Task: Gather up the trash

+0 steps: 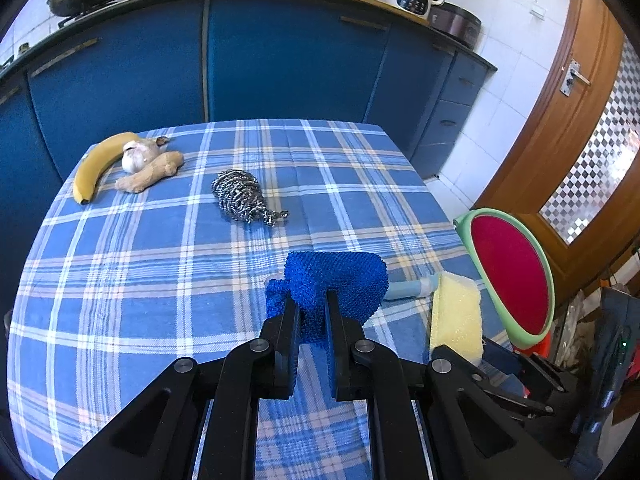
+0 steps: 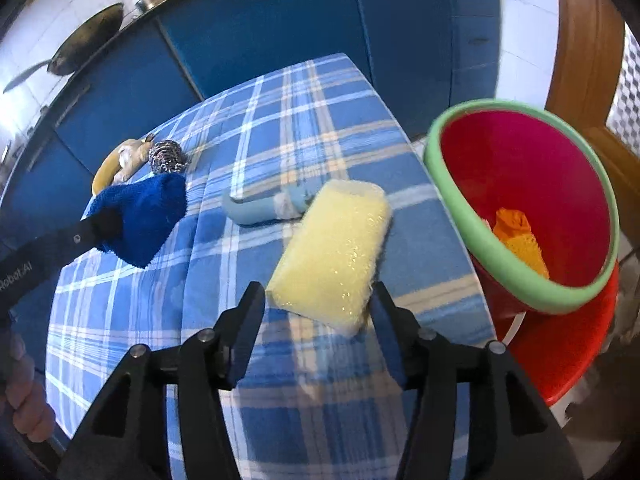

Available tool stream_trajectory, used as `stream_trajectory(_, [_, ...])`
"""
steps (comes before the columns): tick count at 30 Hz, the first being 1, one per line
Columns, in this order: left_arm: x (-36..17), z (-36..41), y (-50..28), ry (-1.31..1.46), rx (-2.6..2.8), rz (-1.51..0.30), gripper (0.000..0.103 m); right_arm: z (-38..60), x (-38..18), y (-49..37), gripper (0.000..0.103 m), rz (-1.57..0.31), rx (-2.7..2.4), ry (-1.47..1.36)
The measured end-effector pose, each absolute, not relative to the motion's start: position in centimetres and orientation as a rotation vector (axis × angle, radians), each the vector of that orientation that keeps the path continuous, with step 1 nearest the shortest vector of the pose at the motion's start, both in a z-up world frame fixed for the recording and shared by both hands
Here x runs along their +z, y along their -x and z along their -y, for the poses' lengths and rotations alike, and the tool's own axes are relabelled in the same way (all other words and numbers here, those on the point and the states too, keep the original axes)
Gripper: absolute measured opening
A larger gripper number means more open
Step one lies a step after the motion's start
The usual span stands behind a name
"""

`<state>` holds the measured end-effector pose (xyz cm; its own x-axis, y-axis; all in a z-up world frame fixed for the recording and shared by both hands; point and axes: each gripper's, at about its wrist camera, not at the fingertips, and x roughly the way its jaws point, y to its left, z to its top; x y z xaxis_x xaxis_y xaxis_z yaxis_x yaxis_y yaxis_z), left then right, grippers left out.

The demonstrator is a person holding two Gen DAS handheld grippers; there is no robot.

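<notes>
The left gripper (image 1: 312, 312) pinched the soft, light blue cloth (image 1: 340, 280) by a fold. The right gripper (image 2: 318, 304) stood wide around the yellow sponge (image 2: 336, 252), squashy, best squeezed across its narrow sides

Left gripper (image 1: 313, 312): black two-finger tool seen from its own wrist camera, fingers (image 1: 290, 320) extending forward and slightly upward in the view, jaws drawn close together and clamped on a fold of blue cloth (image 1: 336, 280). In the right wrist view the same gripper (image 2: 105, 222) enters from the left edge as a dark bar, its tip buried in the cloth.

Right gripper (image 2: 316, 300): fingers (image 2: 250, 312) spread wide apart, one on each side of the near end of a yellow sponge (image 2: 332, 252); whether the pads touch it cannot be told.

A bare hand (image 2: 24, 404) shows at the lower left edge of the right wrist view.
</notes>
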<state>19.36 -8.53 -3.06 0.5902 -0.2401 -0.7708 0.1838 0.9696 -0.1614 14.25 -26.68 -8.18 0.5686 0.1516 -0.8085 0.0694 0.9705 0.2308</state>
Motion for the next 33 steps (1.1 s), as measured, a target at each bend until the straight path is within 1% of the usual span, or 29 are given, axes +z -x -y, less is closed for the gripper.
stream_trajectory(3, [-3.1, 9.0, -19.4, 0.057, -0.255, -0.91, 0.011, 26.5, -8.3, -14.6, 0.055, -0.955, 0.039, -0.227])
stream_trajectory(6, [-2.9, 9.5, -19.4, 0.043, -0.262, -0.909, 0.011, 27.1, -8.3, -14.5, 0.044, -0.945, 0.031, -0.25])
stream_trajectory(7, [-2.8, 9.7, -19.4, 0.038, -0.264, -0.908, 0.011, 27.4, -8.3, -14.4, 0.042, -0.944, 0.039, -0.269])
stream_trajectory(9, [-2.7, 10.1, -19.3, 0.026, -0.27, -0.906, 0.011, 28.0, -8.2, -14.2, 0.033, -0.931, 0.052, -0.295])
stream_trajectory(10, [-2.6, 10.4, -19.3, 0.022, -0.273, -0.905, 0.011, 28.3, -8.0, -14.0, 0.032, -0.922, 0.052, -0.302])
stream_trajectory(12, [-2.4, 10.9, -19.3, 0.016, -0.284, -0.904, 0.011, 29.0, -7.7, -13.4, 0.024, -0.898, 0.05, -0.316])
stream_trajectory(14, [-2.3, 11.6, -19.2, 0.01, -0.294, -0.903, 0.011, 29.7, -7.3, -13.0, 0.021, -0.878, 0.048, -0.326])
stream_trajectory(18, [-2.2, 13.1, -19.2, -0.01, -0.317, -0.908, 0.011, 31.4, -6.4, -11.9, 0.019, -0.836, 0.054, -0.369])
stream_trajectory(24, [-1.7, 16.0, -19.3, -0.048, -0.361, -0.908, 0.011, 34.7, -4.7, -11.0, 0.019, -0.771, 0.009, -0.384])
stream_trajectory(33, [-1.4, 21.7, -19.5, -0.111, -0.448, -0.896, 0.011, 41.1, -4.5, -10.7, 0.02, -0.757, -0.111, -0.415])
